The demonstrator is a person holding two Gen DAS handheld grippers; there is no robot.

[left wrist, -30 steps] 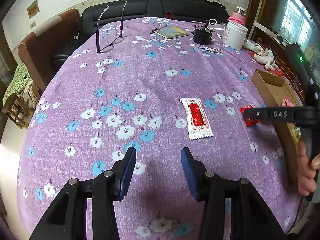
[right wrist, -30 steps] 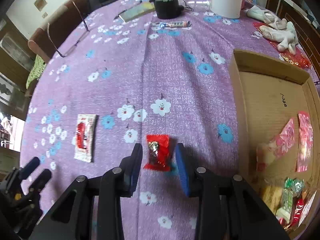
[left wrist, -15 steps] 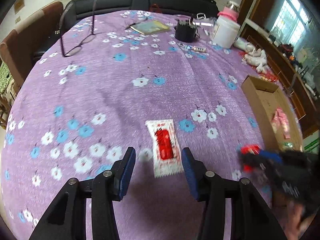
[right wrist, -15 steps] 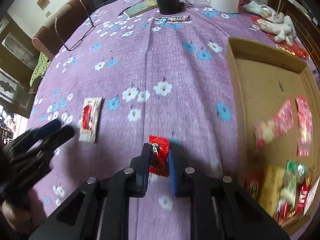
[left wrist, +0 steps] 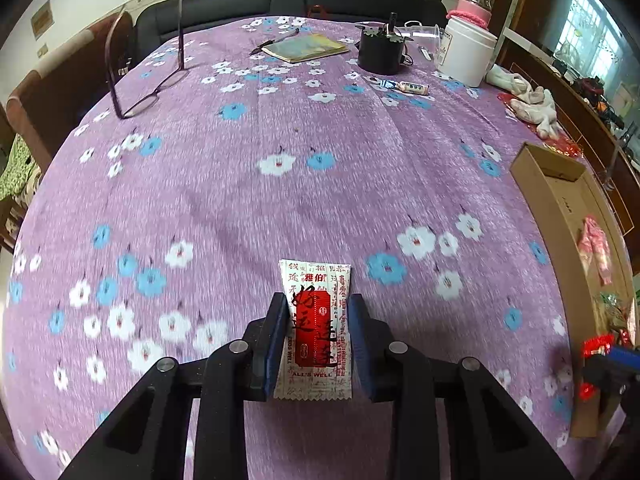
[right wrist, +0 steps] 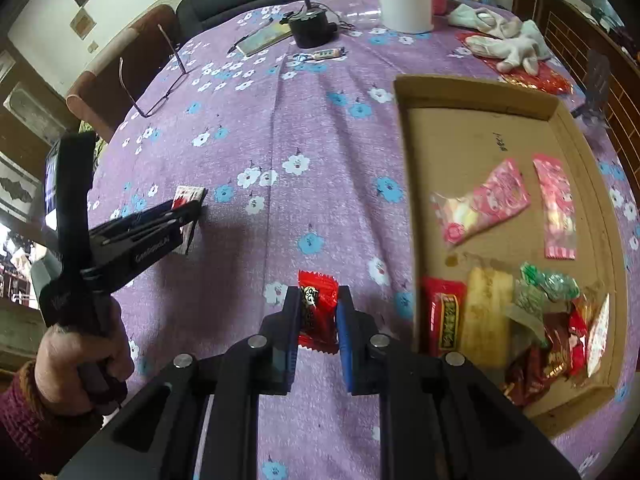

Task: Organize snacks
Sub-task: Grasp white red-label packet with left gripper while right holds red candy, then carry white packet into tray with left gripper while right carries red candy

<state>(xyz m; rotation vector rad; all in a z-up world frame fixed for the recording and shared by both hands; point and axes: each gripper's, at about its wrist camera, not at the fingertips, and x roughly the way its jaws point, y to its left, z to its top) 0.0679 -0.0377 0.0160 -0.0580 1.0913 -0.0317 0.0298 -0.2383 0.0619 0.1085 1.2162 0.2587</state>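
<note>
My left gripper (left wrist: 318,304) has its jaws closed against the sides of a white snack packet with a red label (left wrist: 316,328) on the purple floral tablecloth. It also shows in the right wrist view (right wrist: 188,210), with the packet (right wrist: 185,195) at its tip. My right gripper (right wrist: 318,296) is shut on a small red candy packet (right wrist: 317,308) and holds it above the cloth, just left of the cardboard box (right wrist: 404,128). The box holds several snack packets, among them two pink ones (right wrist: 486,204).
At the far side stand a white tub (left wrist: 466,54), a black pot (left wrist: 380,54), a notebook (left wrist: 306,48) and glasses (left wrist: 140,76). White gloves (right wrist: 502,42) lie behind the box. The box's rim (left wrist: 532,184) is at the right.
My left gripper moved forward onto the white packet and closed on it. My right gripper closed on the red candy and lifted it, shifting slightly toward the box.
</note>
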